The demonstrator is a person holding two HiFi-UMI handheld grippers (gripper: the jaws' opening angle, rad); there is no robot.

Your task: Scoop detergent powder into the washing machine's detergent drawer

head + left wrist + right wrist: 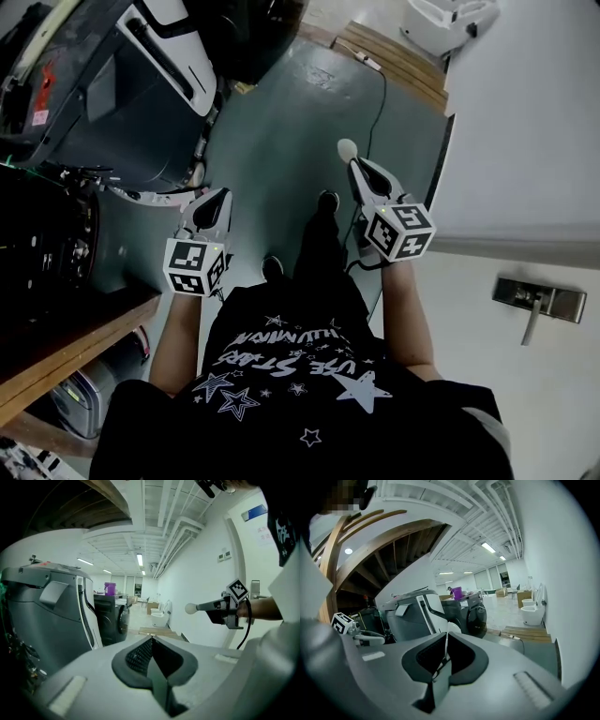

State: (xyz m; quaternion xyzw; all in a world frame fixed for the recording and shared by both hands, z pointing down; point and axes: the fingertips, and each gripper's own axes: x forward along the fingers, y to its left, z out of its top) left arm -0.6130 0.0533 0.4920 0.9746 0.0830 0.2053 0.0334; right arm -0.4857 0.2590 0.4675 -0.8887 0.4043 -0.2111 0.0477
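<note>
Right tool (364, 178) is clamped on the thin handle of a white scoop (347, 148), bowl forward above the floor (281, 131). Left tool (216, 202) is closed on nothing. A washing machine (114, 619) stands well ahead; neither drawer nor powder is visible. Recommend locating the powder first and carrying the scoop level.

Source: ceiling strips (139, 559) over you, cool white and even
Head view: dim, left side near black; wall (525, 112) bright, scoop (347, 147) pale
Edges: your gripper views bulge, corners black
</note>
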